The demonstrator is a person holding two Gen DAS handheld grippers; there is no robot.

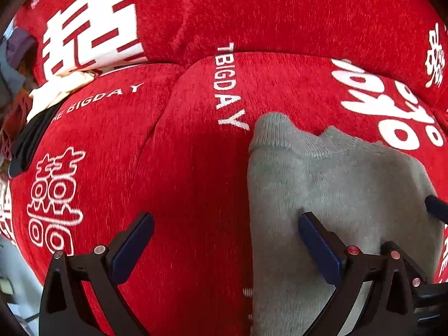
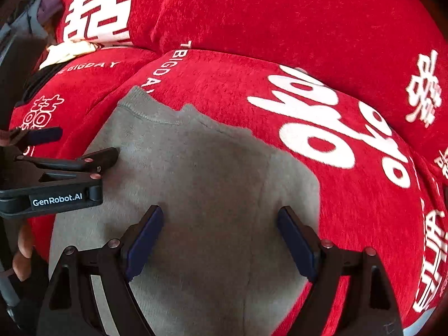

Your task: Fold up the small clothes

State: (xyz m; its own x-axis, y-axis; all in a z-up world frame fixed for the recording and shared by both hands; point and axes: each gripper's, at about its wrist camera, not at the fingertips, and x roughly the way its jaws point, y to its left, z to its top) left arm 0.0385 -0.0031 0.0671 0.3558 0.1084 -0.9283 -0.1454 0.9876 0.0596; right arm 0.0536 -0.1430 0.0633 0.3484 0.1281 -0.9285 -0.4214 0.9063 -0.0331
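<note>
Red sofa cushions (image 2: pixel 252 14) with white lettering carry a grey knit garment (image 2: pixel 196 168) lying flat; the left gripper (image 1: pixel 226 240) straddles its edge, jaws apart, the right gripper (image 2: pixel 221 235) spread wide above its middle, gripping nothing

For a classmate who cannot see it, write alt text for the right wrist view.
A grey knit garment lies flat on a red cover with white lettering, with the open right gripper above it, holding nothing. The left gripper reaches in from the left edge over the garment's side.
</note>
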